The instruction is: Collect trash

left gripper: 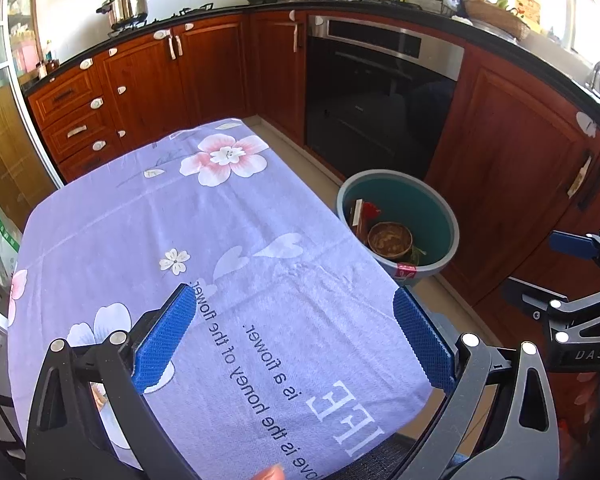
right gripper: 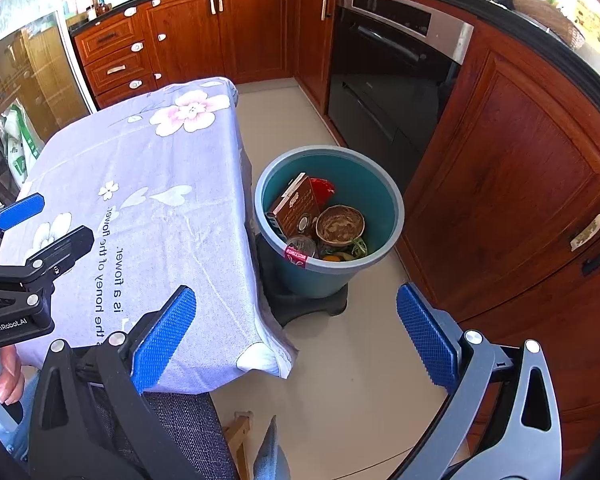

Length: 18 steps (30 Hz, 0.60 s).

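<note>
Both grippers hang empty with their blue pads spread wide: the left gripper [left gripper: 294, 336] over the near end of the table, the right gripper [right gripper: 296, 332] past the table's near right corner, above the floor. The table [left gripper: 148, 232] carries only its lilac flowered cloth, and no rubbish shows on it in either view. The trash already sits in the teal bin [right gripper: 384, 188] on the floor just beside the table's right edge: a brown carton [right gripper: 298, 210], a red wrapper [right gripper: 323, 189], a soiled bowl [right gripper: 340, 225] and a glass jar [right gripper: 300, 245] near the rim.

Collection looks close to finished. To end it well, I would sweep both cameras along the table's edges and the floor round the bin for strays before stopping, and keep the pads apart so nothing catches the cloth.
</note>
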{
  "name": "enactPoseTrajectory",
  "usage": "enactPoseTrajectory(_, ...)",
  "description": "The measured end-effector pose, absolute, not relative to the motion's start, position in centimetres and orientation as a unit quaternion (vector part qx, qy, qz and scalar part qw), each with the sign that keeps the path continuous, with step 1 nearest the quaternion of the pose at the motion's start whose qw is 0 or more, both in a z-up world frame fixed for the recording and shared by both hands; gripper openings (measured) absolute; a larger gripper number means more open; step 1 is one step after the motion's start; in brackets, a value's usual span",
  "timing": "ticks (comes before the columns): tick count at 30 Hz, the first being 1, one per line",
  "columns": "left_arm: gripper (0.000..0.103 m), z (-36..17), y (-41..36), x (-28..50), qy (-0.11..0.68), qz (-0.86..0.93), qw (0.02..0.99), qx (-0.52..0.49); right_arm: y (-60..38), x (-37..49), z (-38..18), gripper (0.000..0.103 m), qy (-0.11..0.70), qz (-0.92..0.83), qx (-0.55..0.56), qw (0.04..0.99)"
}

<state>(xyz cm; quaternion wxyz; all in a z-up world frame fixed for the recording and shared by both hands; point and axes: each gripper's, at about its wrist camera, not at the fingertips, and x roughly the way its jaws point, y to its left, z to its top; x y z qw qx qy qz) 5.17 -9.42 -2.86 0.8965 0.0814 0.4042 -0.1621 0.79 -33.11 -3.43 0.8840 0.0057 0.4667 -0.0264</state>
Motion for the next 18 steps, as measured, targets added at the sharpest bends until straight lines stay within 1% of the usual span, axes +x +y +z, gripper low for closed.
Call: enactPoseTrajectory(18,0.099,-4.3,-9.1,5.7,0.417,-0.151,0.893,0.084,-33.1,1.9,-5.4,0.096,0.487,-0.024,0.007,0.873)
